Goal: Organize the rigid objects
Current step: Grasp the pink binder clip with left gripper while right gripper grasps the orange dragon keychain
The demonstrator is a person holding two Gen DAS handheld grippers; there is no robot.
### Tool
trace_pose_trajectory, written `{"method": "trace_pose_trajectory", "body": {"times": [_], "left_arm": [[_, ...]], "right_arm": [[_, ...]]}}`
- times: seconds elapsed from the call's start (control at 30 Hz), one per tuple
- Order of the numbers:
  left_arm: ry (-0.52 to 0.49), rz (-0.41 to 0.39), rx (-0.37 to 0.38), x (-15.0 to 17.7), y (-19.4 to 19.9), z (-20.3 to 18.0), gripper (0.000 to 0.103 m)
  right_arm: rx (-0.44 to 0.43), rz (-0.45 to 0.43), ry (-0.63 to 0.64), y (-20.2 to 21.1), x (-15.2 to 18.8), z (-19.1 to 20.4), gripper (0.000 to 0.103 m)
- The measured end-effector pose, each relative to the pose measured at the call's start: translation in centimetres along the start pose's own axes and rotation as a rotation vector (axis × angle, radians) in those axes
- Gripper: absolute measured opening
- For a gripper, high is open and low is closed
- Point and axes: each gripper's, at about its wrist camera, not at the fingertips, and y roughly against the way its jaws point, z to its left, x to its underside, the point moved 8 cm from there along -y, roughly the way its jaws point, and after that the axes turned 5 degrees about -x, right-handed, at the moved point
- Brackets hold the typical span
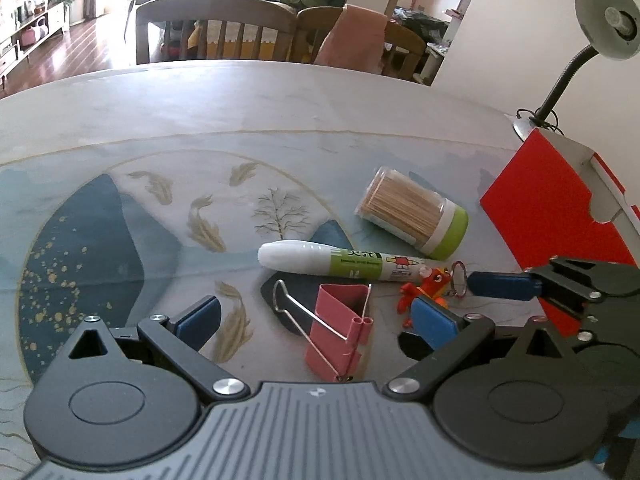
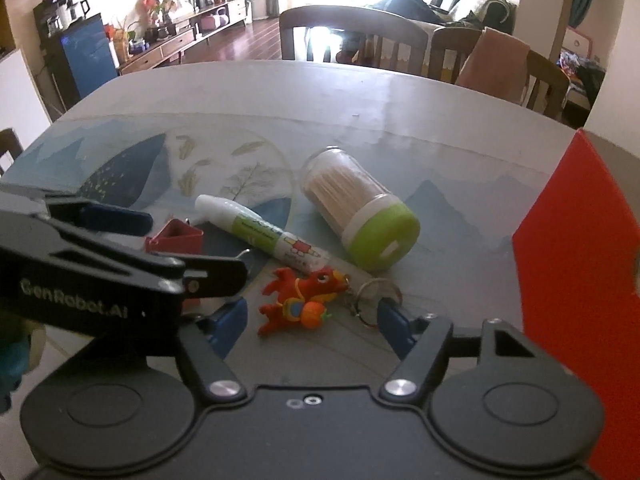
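Keychain (image 2: 302, 300): orange toy lying flat on the surface (image 2: 440, 152), between right gripper (image 2: 310, 320) fingers.
Right gripper: released, untouched pads.
Left gripper (image 1: 316, 320): released, straddling red binder clip (image 1: 338, 330).
Advice: centre on toy's body, avoid ring.
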Motion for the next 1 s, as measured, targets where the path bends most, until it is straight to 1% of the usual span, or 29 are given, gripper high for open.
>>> {"method": "trace_pose_trajectory", "body": {"times": [0.1,0.13,0.17,0.3,0.37,0.4,0.43,0.47,0.5,0.57,0.6,0.77,1.0], "left_arm": [[-0.002,-0.008,0.008,0.0,-0.2,-0.2,0.095],[0.001,-0.007,0.009,0.0,-0.3,-0.2,0.092],[0.005,-0.008,0.009,0.0,-0.4,-0.2,0.092],[0.011,-0.014,0.011,0.0,-0.5,-0.1,0.079],[0.006,-0.017,0.010,-0.1,-0.6,-0.1,0.076],[0.008,-0.016,0.013,-0.1,-0.6,-0.1,0.072],[0.007,-0.015,0.012,-0.1,-0.5,-0.1,0.064],[0.007,-0.014,0.012,-0.1,-0.5,-0.1,0.060],[0.009,-0.013,0.016,-0.1,-0.5,-0.1,0.055],[0.018,-0.009,0.022,-0.1,-0.5,-0.1,0.053],[0.016,-0.010,0.023,-0.1,-0.4,-0.1,0.050],[-0.010,-0.031,0.018,-0.1,0.1,-0.3,0.048],[-0.001,-0.039,0.026,0.1,1.1,0.0,0.047]], "right_arm": [[0.002,0.002,-0.016,-0.3,0.0,-0.1,0.068],[0.001,0.002,-0.019,-0.4,-0.1,-0.1,0.066],[0.000,0.002,-0.022,-0.5,-0.1,-0.1,0.065],[0.008,-0.004,-0.018,-0.7,-0.3,-0.1,0.059],[0.013,-0.005,-0.018,-0.7,-0.5,-0.1,0.055],[0.014,-0.004,-0.021,-0.8,-0.5,0.0,0.054],[0.014,-0.004,-0.025,-0.8,-0.5,0.0,0.053],[0.011,-0.005,-0.026,-0.8,-0.5,0.1,0.048],[0.008,-0.005,-0.023,-0.8,-0.5,0.2,0.048],[0.010,-0.003,-0.015,-0.7,-0.6,0.4,0.041],[0.008,-0.003,-0.013,-0.7,-0.6,0.5,0.041],[0.005,-0.008,-0.018,-0.4,-0.5,0.6,0.039],[0.005,-0.025,-0.054,1.2,-0.1,0.6,0.039]]}}
